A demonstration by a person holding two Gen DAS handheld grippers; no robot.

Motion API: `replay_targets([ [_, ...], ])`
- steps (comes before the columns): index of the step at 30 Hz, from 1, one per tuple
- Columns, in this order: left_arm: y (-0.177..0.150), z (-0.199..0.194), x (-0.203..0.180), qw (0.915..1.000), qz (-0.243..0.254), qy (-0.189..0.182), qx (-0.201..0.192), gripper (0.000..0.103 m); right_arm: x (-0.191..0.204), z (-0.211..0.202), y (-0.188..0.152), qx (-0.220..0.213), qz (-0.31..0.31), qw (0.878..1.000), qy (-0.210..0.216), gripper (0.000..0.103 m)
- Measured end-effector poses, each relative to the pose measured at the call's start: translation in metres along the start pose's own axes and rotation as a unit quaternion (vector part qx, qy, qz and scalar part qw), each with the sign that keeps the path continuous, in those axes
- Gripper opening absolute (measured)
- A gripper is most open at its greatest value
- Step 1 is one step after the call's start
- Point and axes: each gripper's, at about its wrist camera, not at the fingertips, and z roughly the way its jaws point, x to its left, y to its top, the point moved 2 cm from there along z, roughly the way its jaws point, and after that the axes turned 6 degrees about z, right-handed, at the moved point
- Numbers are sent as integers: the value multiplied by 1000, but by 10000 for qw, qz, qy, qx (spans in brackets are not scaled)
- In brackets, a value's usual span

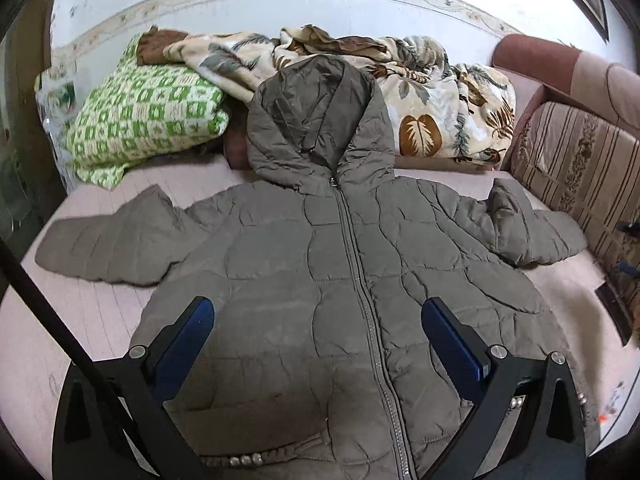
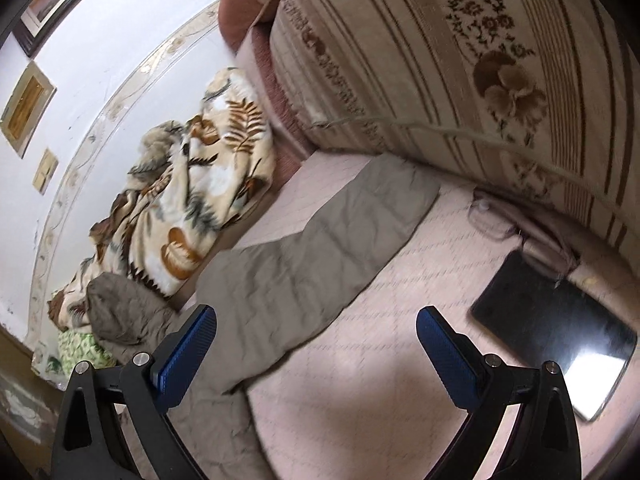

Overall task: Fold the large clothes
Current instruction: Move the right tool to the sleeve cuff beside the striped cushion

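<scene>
Jacket [image 1: 340,264] lies flat, zipped, sleeves out for folding; my left claw [image 1: 318,320] and right claw [image 2: 316,328] hover wide open, empty.

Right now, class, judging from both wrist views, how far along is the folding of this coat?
Done: the grey puffer jacket lies flat on the bed, zipped, hood up, both sleeves spread. In hand: nothing; the left gripper and right gripper hover with jaws open, the right near the right sleeve. Left: every fold, sleeves first.
</scene>
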Motion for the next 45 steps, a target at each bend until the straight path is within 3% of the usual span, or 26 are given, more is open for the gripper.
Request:
replay_targets([
  [4, 0, 2, 7, 9999, -103, 39, 23, 103, -7, 15, 10, 2, -96, 9997, -221, 92],
  [8, -2, 12, 2, 9996, -129, -134, 222, 103, -12, 26, 9, 55, -40, 9993, -355, 92],
  [10, -4, 14, -4, 9997, 11, -36, 239, 103, -9, 27, 3, 156, -26, 9995, -280, 92],
  [14, -4, 17, -10, 9993, 133, 249, 232, 103, 34, 18, -21, 170, -712, 9967, -343, 92],
  [17, -5, 18, -8, 9991, 115, 319, 257, 103, 83, 6, -60, 202, -1517, 9879, -250, 92],
  [21, -6, 19, -6, 9972, 260, 671, 208, 103, 152, -16, -132, 322, -2589, 9654, 61, 92],
  [23, -7, 19, -6, 9972, 252, 665, 209, 103, 180, -26, -177, 442, -3051, 9508, 288, 92],
  [26, -7, 19, -5, 9969, 280, 705, 200, 103, 204, -30, -236, 695, -3623, 9279, 544, 92],
  [30, -7, 18, -5, 9969, 272, 712, 189, 103, 218, -31, -280, 883, -4189, 9008, 722, 92],
  [33, -7, 17, -5, 9970, 267, 705, 180, 103, 219, -25, -279, 892, -4188, 9009, 711, 92],
  [41, -8, 16, -6, 9970, 314, 683, 206, 103, 206, -7, -243, 718, -3772, 9223, 441, 92],
  [45, -9, 18, -8, 9972, 344, 603, 282, 103, 182, 3, -183, 597, -3026, 9503, 422, 92],
])
